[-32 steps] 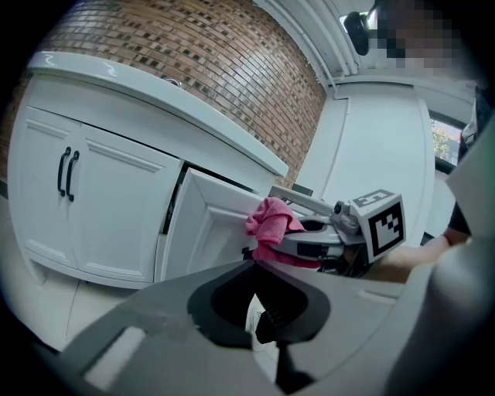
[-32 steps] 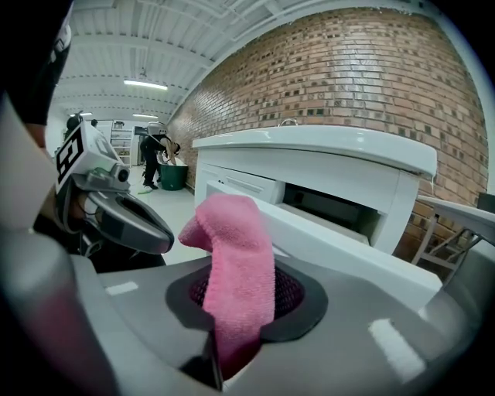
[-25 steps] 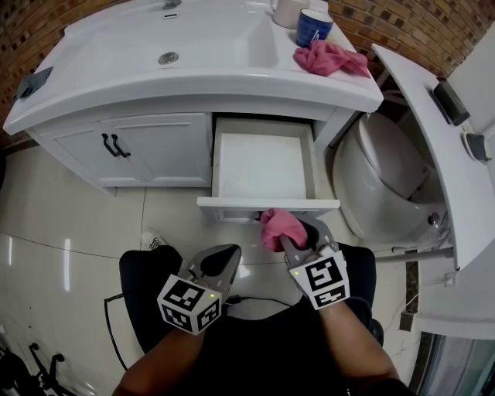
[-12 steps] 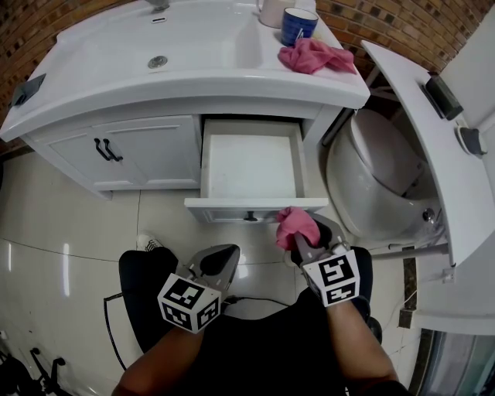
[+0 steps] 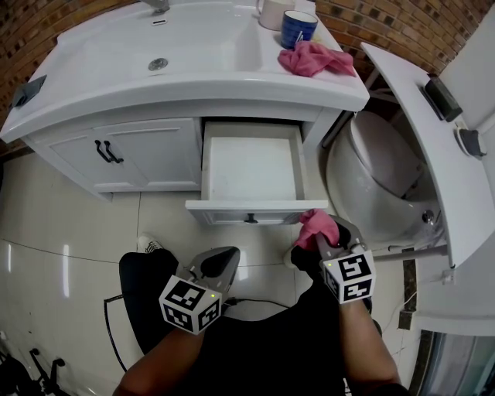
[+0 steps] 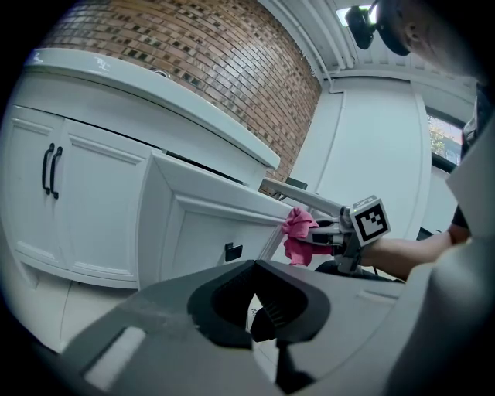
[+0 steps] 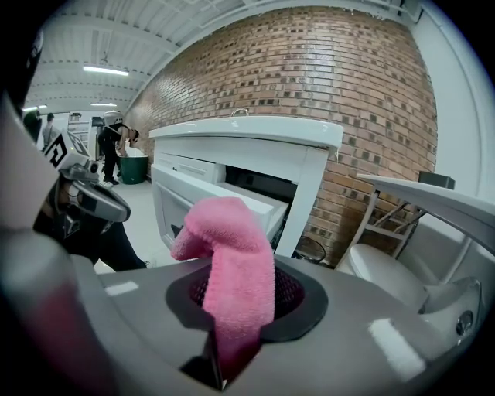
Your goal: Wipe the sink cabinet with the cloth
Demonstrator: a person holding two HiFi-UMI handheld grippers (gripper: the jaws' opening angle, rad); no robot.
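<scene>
- Against the brick wall (image 5: 402, 23), the white sink cabinet (image 5: 155, 147) stands on a glossy tiled floor (image 5: 69, 232). Its basin is set into the white top and its two left doors are shut.
- Right of the cabinet and just beside it sits a white toilet (image 5: 379, 186).
- One drawer (image 5: 251, 166) on the cabinet's right side is pulled out. Its interior is white and bare.
- Right gripper (image 5: 329, 240): held low in front of the drawer's right end, with the fingers closed on a pink cloth (image 5: 317, 227). The right gripper view shows the cloth pinched between them, its free end rising and folding over to the left.
- Cloth position: at the right end of the drawer front, level with its upper edge. Contact with the panel cannot be confirmed.
- Left gripper (image 5: 220, 263): held lower and to the left, well apart from the drawer and pointed toward the cabinet front. Its own view shows the fingers brought together with nothing between them.
- Second pink cloth (image 5: 313, 58): lies crumpled on the cabinet top at the right, near the edge.
- Blue mug (image 5: 298, 27): upright just behind that second cloth, with a white cup (image 5: 271, 11) beside it on the left.
- Two dark handles (image 5: 108, 151) sit side by side where the shut doors meet.
- Small dark knob (image 5: 250, 219): centred on the drawer front.
</scene>
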